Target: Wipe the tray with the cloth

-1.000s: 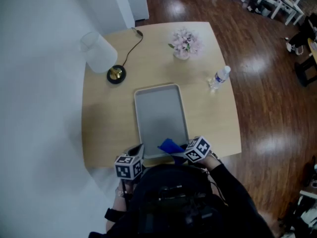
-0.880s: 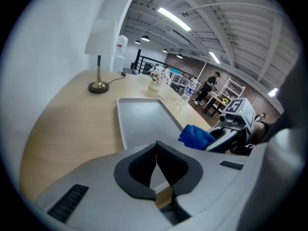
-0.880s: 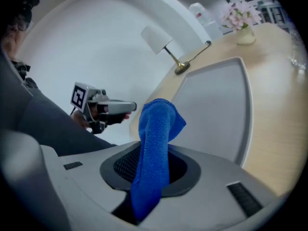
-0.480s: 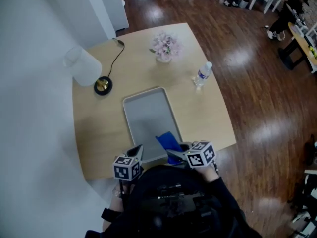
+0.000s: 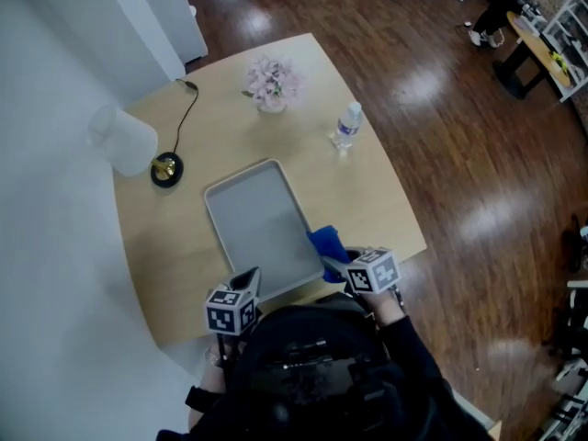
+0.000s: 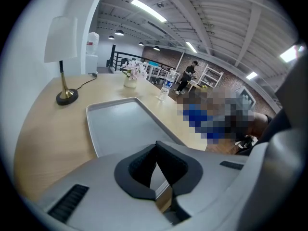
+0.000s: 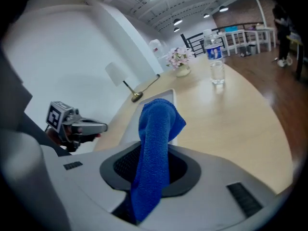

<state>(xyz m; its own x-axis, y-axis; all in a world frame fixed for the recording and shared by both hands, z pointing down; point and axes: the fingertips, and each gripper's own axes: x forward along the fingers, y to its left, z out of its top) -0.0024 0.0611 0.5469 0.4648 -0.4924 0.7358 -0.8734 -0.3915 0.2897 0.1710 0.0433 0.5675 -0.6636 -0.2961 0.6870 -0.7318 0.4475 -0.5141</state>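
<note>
The grey tray (image 5: 253,223) lies lengthwise in the middle of the wooden table. A blue cloth (image 5: 328,243) hangs over the tray's near right rim, and my right gripper (image 5: 336,265) is shut on it. In the right gripper view the cloth (image 7: 155,129) stands up bunched between the jaws of that gripper (image 7: 151,170), hiding most of the tray (image 7: 127,129). My left gripper (image 5: 248,277) hovers at the tray's near left corner. In the left gripper view its jaws (image 6: 155,170) meet with nothing between them, and the tray (image 6: 122,124) stretches away ahead.
A white-shaded lamp (image 5: 122,140) with a cord stands at the table's far left. A pot of pink flowers (image 5: 269,83) and a water bottle (image 5: 345,125) stand at the far right. The table's near edge (image 5: 276,306) is just below the grippers. Dark wood floor lies beyond.
My right gripper has carried the blue cloth from the tray's near end rightward to its right rim. The head view has swung, so the table looks more tilted. The left gripper has stayed put.
</note>
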